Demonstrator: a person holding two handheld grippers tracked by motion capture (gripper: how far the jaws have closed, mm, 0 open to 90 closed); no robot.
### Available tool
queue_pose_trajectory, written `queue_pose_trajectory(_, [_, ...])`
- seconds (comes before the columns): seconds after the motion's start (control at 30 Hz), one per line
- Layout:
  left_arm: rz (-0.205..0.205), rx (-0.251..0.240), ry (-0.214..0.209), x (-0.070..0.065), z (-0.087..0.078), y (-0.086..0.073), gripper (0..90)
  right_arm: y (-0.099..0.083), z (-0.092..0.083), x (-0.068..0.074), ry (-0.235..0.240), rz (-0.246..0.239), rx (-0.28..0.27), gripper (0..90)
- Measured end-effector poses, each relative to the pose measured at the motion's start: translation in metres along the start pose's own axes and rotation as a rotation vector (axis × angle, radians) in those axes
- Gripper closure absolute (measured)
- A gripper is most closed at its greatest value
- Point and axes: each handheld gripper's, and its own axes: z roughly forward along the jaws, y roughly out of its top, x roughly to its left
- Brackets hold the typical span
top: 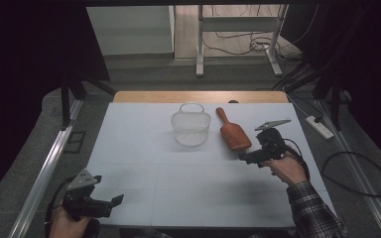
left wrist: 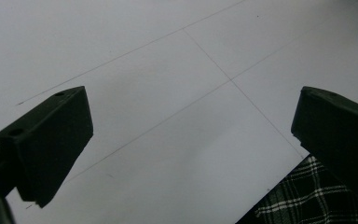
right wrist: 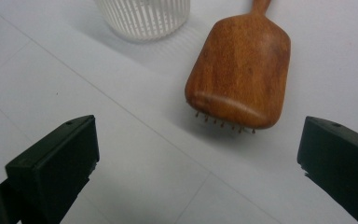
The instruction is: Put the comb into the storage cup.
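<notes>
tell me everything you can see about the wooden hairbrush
The hairbrush looks like reddish-brown polished wood: a broad rounded-rectangle head and a narrow handle pointing away toward the table's far edge. It lies bristle side down, short pins showing under its near end. It rests on the white table, right of the basket, untouched, just ahead of the open right gripper.

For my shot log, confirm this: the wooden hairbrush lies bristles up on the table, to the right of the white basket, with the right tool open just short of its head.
One detail is wrong: the wooden hairbrush lies bristles down, its smooth back facing up. The right gripper view shows the pins poking out beneath its near edge. The rest stands: it lies to the right of the white basket, and the right tool is open just short of its head.
</notes>
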Motion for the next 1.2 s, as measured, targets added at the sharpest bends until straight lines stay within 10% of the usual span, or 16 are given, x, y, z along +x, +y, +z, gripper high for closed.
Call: queue_pose_trajectory(1.2, [0.004, 0.004, -0.011, 0.001, 0.000, 0.000, 0.0, 0.054, 0.058, -0.020, -0.075, -0.005, 0.101, 0.0])
